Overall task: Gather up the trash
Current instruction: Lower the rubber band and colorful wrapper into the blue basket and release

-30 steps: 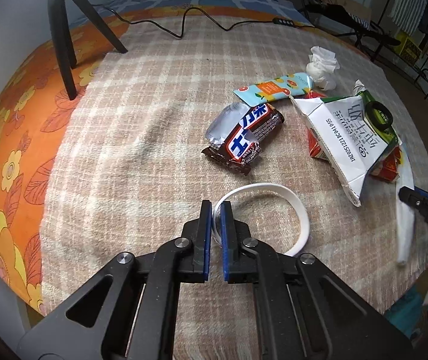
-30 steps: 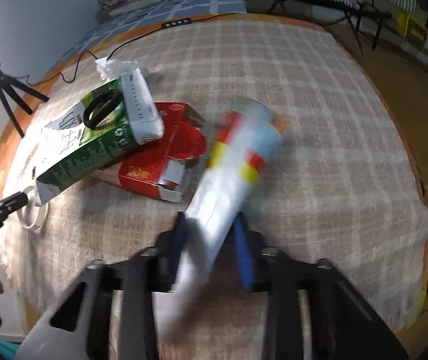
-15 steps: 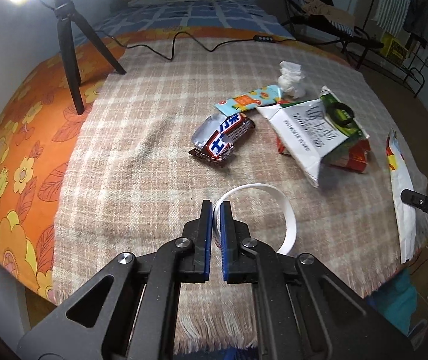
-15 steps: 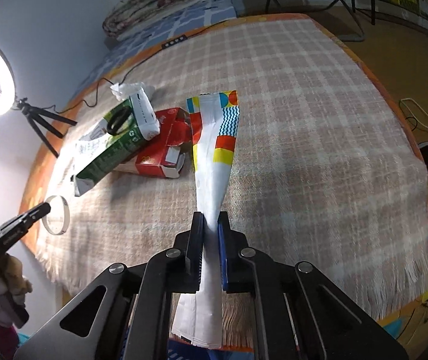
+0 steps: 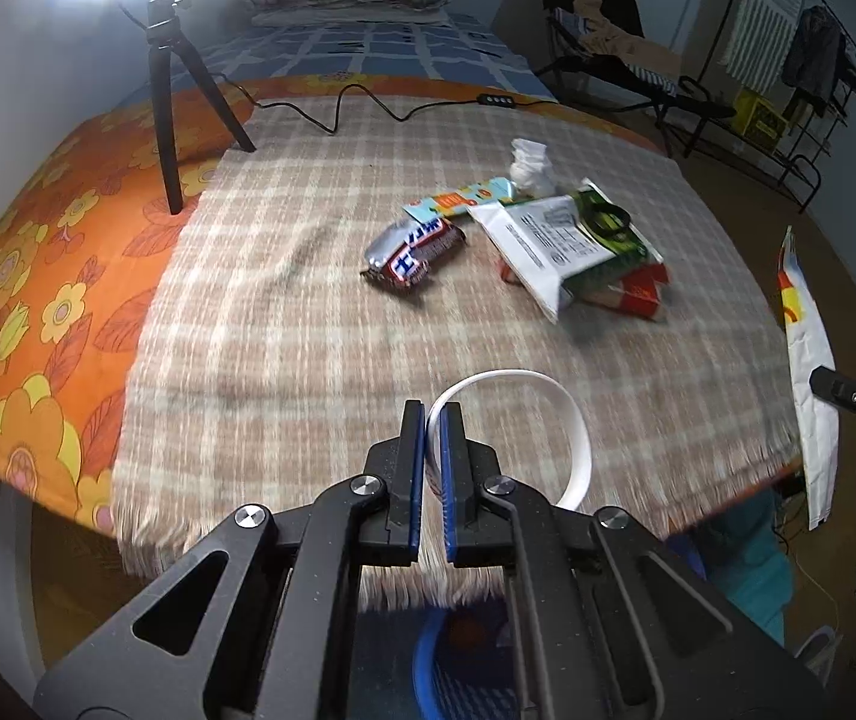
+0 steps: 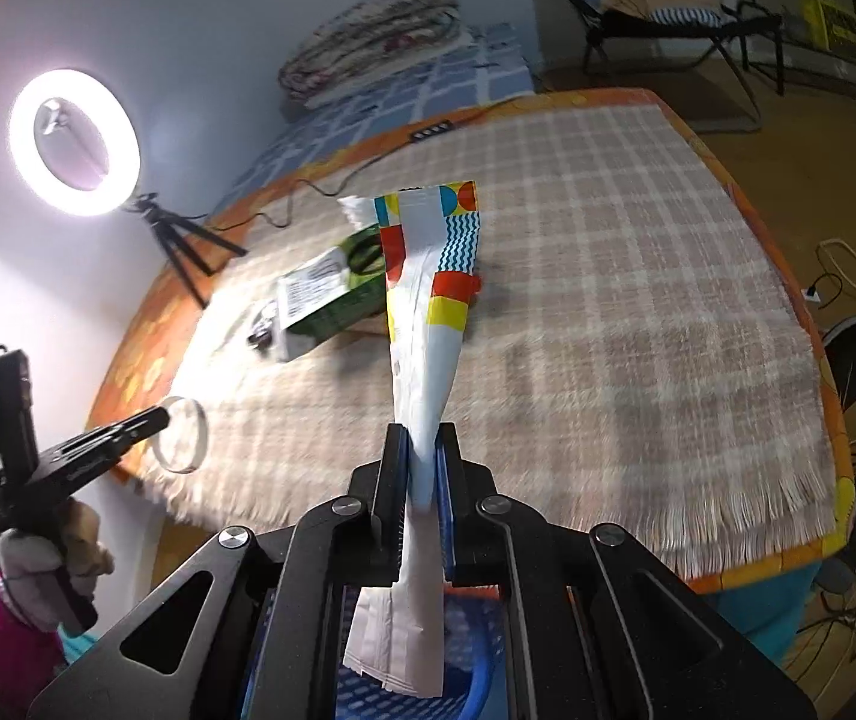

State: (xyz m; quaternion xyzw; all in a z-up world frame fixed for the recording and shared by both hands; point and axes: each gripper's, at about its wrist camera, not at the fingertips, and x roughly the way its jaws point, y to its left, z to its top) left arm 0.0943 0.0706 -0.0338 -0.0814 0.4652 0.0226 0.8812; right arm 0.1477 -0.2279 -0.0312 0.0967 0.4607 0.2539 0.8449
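Plaid blanket as landmark. Near its front edge, right gripper clenched on long wrapper, left gripper clamped on white ring. Only in left view: candy bar mid-blanket. Only in right: ring light beyond.

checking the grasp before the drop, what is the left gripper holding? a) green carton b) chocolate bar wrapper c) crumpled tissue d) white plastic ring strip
d: the left gripper is shut on the white ring strip, while the chocolate bar wrapper, green carton and tissue lie on the checked cloth.
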